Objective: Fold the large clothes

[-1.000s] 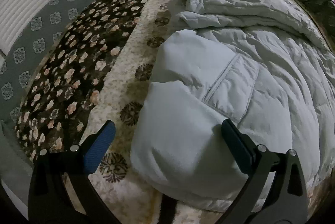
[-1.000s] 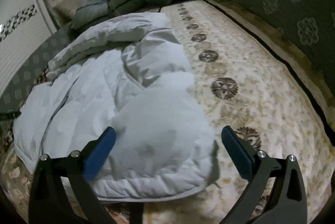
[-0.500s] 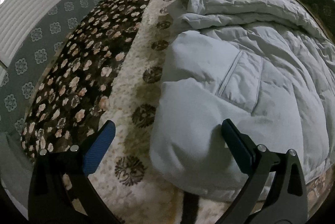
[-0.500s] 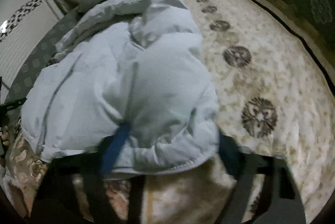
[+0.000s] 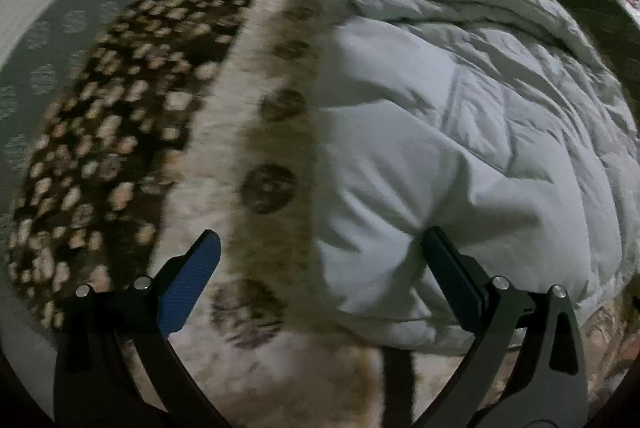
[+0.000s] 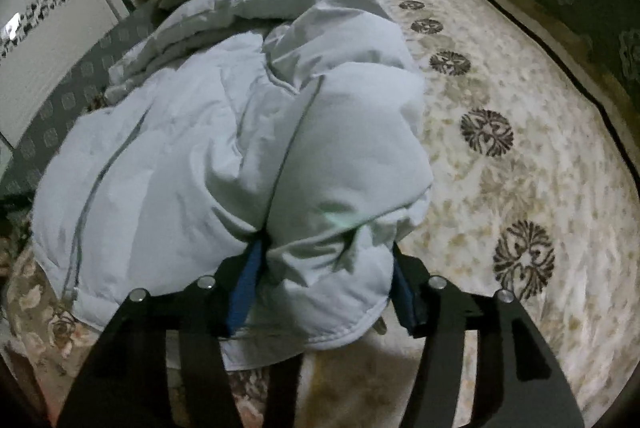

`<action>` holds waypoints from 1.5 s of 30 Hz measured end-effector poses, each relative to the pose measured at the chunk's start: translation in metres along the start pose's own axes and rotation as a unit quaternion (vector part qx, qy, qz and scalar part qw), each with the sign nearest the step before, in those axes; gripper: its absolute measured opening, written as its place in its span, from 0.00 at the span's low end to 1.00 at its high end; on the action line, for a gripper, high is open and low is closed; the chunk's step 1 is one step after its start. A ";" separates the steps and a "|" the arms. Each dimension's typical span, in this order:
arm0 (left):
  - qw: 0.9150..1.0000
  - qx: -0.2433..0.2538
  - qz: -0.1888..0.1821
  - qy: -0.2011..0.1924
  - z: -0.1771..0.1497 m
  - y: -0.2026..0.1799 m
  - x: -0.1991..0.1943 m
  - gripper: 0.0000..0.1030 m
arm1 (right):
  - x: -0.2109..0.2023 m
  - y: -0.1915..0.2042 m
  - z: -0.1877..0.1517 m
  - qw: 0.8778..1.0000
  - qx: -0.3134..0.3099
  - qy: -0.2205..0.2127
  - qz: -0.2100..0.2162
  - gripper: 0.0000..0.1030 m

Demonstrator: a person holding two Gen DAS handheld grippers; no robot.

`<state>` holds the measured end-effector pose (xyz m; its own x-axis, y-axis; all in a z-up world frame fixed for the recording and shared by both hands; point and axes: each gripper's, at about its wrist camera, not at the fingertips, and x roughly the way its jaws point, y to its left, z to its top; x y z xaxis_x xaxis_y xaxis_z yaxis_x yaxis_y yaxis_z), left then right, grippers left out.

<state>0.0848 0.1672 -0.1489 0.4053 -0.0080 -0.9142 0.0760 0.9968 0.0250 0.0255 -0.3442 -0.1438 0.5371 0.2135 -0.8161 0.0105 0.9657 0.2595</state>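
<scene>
Patterned bedspread (image 6: 520,99) under one pale padded coat (image 6: 224,147), two grippers.

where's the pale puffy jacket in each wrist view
Left wrist: the pale puffy jacket fills the right half; its near corner lies between the open jaws.
Right wrist: it fills the centre and left; the jaws pinch its near fold.
Shared landmark: the cream bedspread with dark medallions.

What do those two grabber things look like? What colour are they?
Both look the same. The left gripper and the right gripper each have two black metal arms shaped like a fork, with small round silver bolts. The jaws end in flat pads with a ribbed blue face. No cables, sleeves or hands show in either view.
</scene>
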 end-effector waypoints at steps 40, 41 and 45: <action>0.995 0.098 -0.028 -0.019 -0.020 -0.064 -0.041 0.81 | -0.071 -0.014 0.005 0.999 0.016 -0.042 -0.018 0.34; 0.994 0.105 -0.019 -0.020 -0.023 -0.068 -0.039 0.82 | -0.070 -0.016 0.004 0.999 0.017 -0.038 -0.021 0.38; 0.995 0.092 -0.033 -0.023 -0.024 -0.069 -0.042 0.75 | -0.066 -0.025 0.001 0.999 0.014 -0.021 -0.027 0.50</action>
<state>0.0404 0.1007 -0.1223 0.4342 -0.0801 -0.8973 0.2671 0.9627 0.0433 -0.0089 -0.3822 -0.0958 0.5696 0.1535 -0.8075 0.0638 0.9712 0.2297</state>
